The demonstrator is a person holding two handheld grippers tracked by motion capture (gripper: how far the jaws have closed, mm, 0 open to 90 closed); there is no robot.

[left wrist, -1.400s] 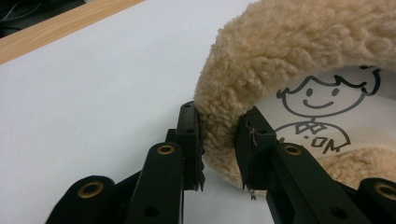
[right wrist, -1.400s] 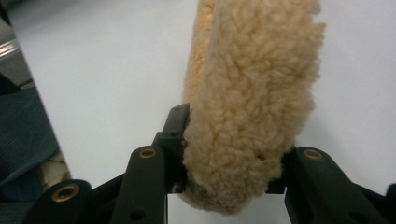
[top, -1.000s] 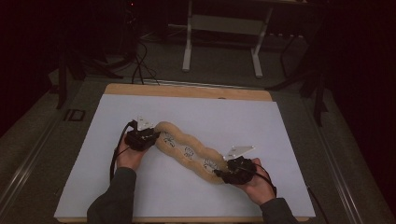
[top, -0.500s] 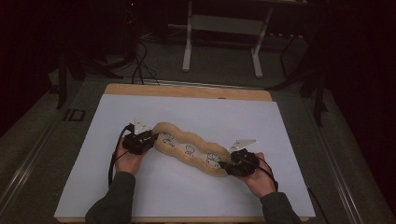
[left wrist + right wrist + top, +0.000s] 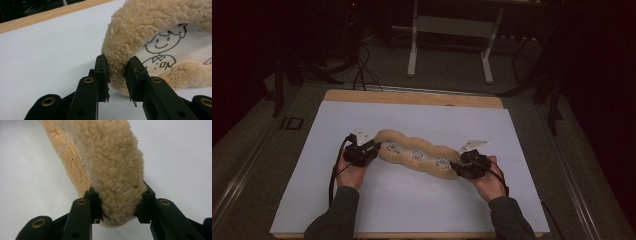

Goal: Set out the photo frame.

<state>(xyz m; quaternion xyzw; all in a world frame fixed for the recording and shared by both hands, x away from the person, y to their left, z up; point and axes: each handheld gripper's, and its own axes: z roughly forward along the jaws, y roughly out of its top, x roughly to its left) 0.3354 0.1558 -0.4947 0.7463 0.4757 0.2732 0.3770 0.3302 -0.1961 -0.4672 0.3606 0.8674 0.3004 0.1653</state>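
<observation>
Fleece item [image 5: 419, 155]: tan, curly pile along its wavy edges; pale inner panels bear black line drawings, one a smiling cartoon figure [image 5: 160, 53]. Its underside [image 5: 67, 160], at 10 o'clock in the right gripper view, is a flatter, sandier tan. Left tool [image 5: 117, 75] and right tool [image 5: 119, 201]: black, with brass-coloured rivets; each carries a grey plate in the high view. Worktop [image 5: 412, 97]: light wood, covered by a plain white sheet [image 5: 412, 200]. Sleeves [image 5: 334, 220]: dark grey. Floor [image 5: 452, 75] at 12 o'clock: dark grey.
</observation>
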